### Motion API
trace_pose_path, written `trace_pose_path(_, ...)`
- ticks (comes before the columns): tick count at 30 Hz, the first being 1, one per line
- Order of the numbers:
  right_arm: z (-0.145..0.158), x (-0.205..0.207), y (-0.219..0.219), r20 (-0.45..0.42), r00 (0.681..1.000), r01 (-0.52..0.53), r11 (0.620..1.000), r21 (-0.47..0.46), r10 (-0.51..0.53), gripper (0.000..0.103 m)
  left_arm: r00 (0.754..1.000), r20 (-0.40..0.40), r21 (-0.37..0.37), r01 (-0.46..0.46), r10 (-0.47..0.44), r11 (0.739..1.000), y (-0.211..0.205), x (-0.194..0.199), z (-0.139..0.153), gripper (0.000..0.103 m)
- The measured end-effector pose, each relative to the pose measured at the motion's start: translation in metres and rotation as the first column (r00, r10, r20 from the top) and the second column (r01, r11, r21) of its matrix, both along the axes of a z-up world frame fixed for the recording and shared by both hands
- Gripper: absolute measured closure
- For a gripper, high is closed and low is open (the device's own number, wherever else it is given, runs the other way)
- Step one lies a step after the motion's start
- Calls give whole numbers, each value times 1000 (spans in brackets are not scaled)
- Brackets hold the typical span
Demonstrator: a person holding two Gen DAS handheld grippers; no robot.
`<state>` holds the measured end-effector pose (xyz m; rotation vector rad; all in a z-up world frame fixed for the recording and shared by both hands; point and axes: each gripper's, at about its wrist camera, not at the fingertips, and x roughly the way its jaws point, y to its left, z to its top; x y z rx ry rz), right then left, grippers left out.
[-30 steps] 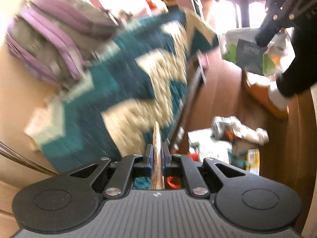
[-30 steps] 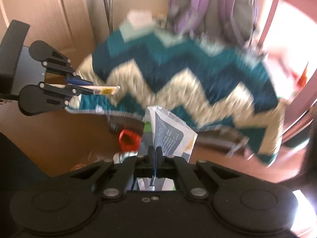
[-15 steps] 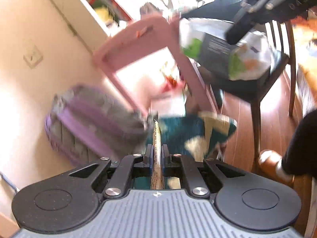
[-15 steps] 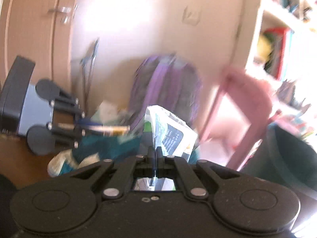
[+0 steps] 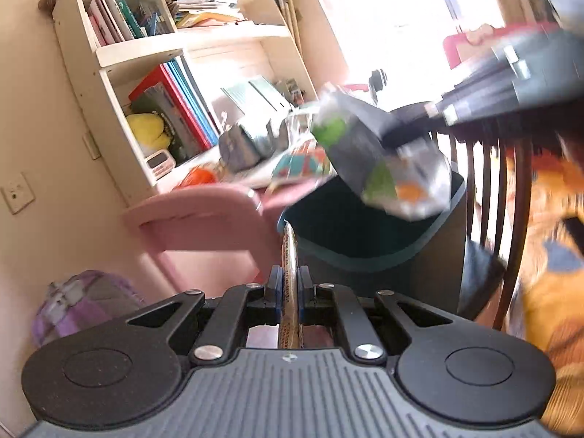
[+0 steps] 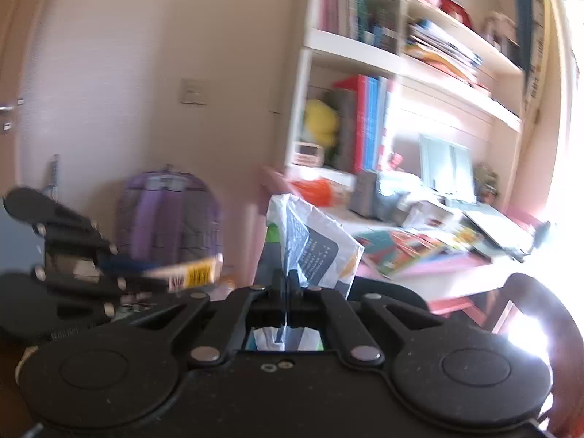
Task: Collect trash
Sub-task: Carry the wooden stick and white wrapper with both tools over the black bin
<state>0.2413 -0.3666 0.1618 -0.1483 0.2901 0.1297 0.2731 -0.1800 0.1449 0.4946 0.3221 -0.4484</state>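
Note:
My left gripper (image 5: 289,279) is shut on a thin flat wrapper (image 5: 289,248) seen edge-on; the right wrist view shows that wrapper's yellow label (image 6: 193,273) sticking out of the left gripper (image 6: 146,273). My right gripper (image 6: 286,283) is shut on a crumpled white and grey plastic packet (image 6: 314,244). In the left wrist view this packet (image 5: 368,160), with green and orange patches, hangs from the right gripper (image 5: 399,135) just above a dark bin with a teal rim (image 5: 365,252). The wrapper's tip points at the bin's near edge.
A pink chair (image 5: 204,219) stands left of the bin, before a cluttered pink desk (image 6: 438,266) and a white bookshelf (image 5: 153,73). A purple backpack (image 6: 168,215) leans on the wall. A dark wooden chair (image 5: 489,189) is right of the bin.
Both grippers have risen from the floor and the chevron blanket and swung toward the desk and the bin. Each still grips its piece of trash.

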Motion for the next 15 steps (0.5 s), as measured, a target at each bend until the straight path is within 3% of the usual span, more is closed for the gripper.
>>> trace_pose_path(3,-10,9,-29,-28,999,38,998,41,-36,103,999,-34,-62,-13,11,998,-27,22,10,95)
trace_pose_path(10,-32,27,-63,-110,992,75,994,83,-66,103,976,-213,-171,-85,47,982,-76,82,8,95)
trace_pose_path(15,-41,37,-72,-152,986,87,993,83,-74,103,946,-313,-171,-142,83,975,-111,113,-9,95)
